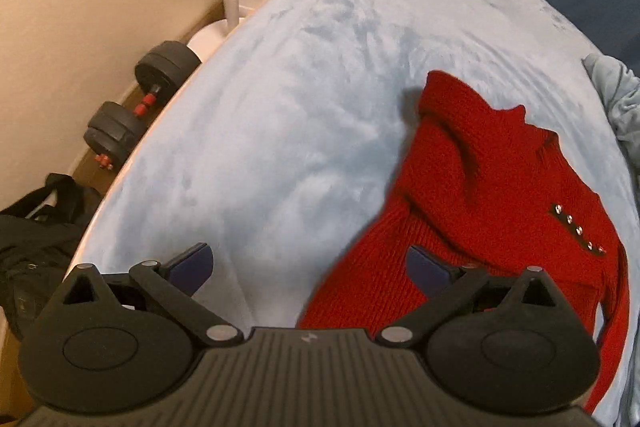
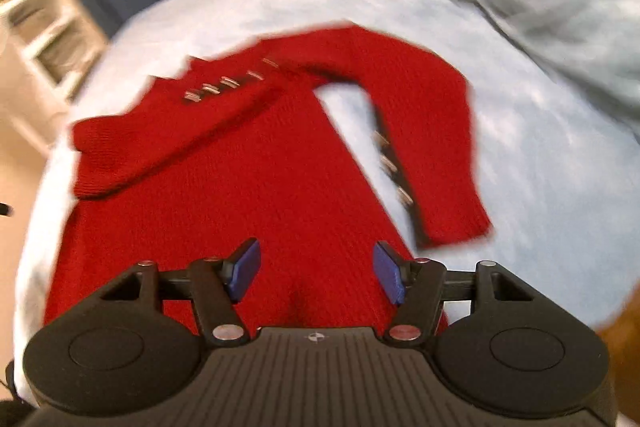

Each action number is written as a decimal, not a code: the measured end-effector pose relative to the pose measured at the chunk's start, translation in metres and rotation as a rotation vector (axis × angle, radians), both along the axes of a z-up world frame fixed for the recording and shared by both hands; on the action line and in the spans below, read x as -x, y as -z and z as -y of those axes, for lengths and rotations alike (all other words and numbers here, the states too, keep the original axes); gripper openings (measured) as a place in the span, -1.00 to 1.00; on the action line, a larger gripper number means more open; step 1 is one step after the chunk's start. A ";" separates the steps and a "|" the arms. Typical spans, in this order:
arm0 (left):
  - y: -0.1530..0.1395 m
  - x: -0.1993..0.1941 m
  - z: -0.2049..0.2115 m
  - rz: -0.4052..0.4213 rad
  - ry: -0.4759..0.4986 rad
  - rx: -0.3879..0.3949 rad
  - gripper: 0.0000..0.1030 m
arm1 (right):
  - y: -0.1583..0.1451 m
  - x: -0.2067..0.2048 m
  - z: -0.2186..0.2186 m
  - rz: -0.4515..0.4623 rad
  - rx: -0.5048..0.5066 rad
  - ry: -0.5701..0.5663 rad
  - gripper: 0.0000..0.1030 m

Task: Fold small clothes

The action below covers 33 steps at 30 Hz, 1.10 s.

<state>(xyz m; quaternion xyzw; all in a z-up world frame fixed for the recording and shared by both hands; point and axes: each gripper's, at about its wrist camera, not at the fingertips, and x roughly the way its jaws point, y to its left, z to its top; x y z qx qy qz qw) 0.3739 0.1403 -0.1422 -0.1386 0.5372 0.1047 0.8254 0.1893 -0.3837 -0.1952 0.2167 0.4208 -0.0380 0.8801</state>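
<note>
Red sweater flat on pale blue blanket. Left of sweater: dumbbell on floor. Left gripper spread fully, gripping nothing. Right gripper above sweater body, jaws half apart, nothing held.

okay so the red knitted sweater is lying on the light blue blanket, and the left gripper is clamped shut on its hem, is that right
Not quite. The red knitted sweater does lie on the light blue blanket, but the left gripper is not clamped on its hem. The left wrist view shows its jaws spread wide with nothing pinched between them: one finger hangs over the bare blanket, the other over the sweater's edge.
</note>
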 end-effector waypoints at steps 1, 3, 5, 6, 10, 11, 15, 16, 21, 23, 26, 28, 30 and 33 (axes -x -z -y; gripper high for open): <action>0.001 -0.001 -0.002 0.017 0.002 0.017 0.99 | -0.009 -0.008 -0.004 0.034 0.016 -0.033 0.27; 0.000 -0.019 -0.008 0.057 0.018 0.039 0.99 | -0.025 -0.031 -0.015 0.090 0.054 -0.106 0.31; 0.002 -0.044 -0.004 0.066 0.034 0.044 0.99 | -0.034 -0.053 -0.027 0.126 0.062 -0.143 0.31; 0.002 -0.061 -0.001 0.057 0.053 0.060 0.99 | -0.036 -0.066 -0.034 0.134 0.043 -0.165 0.32; 0.013 -0.127 0.023 -0.009 0.129 0.145 0.98 | -0.014 -0.115 -0.070 0.095 -0.184 -0.206 0.30; 0.017 -0.140 0.029 -0.024 0.140 0.173 0.98 | -0.005 -0.128 -0.083 0.081 -0.239 -0.218 0.30; 0.049 -0.196 0.062 -0.115 0.233 0.234 0.63 | 0.033 -0.181 -0.136 0.022 -0.419 -0.224 0.29; 0.057 -0.206 0.070 -0.146 0.254 0.228 0.21 | 0.045 -0.194 -0.146 -0.012 -0.465 -0.207 0.28; 0.085 -0.246 0.089 -0.163 0.250 0.161 -0.65 | 0.094 -0.242 -0.172 -0.057 -0.681 -0.048 -0.43; 0.081 -0.257 0.092 -0.138 0.246 0.144 -0.67 | 0.094 -0.249 -0.175 -0.005 -0.712 -0.031 -0.76; 0.077 -0.263 0.087 -0.130 0.190 0.169 -0.63 | 0.086 -0.250 -0.182 0.044 -0.630 -0.102 -0.80; 0.085 -0.270 0.074 -0.158 0.117 0.197 -0.58 | 0.090 -0.247 -0.184 0.008 -0.575 -0.132 -0.81; 0.093 -0.269 0.060 -0.168 0.088 0.253 -0.58 | 0.101 -0.242 -0.186 -0.008 -0.579 -0.129 -0.82; 0.082 -0.270 0.058 -0.161 0.186 0.270 -0.50 | 0.096 -0.243 -0.186 0.005 -0.575 -0.129 -0.81</action>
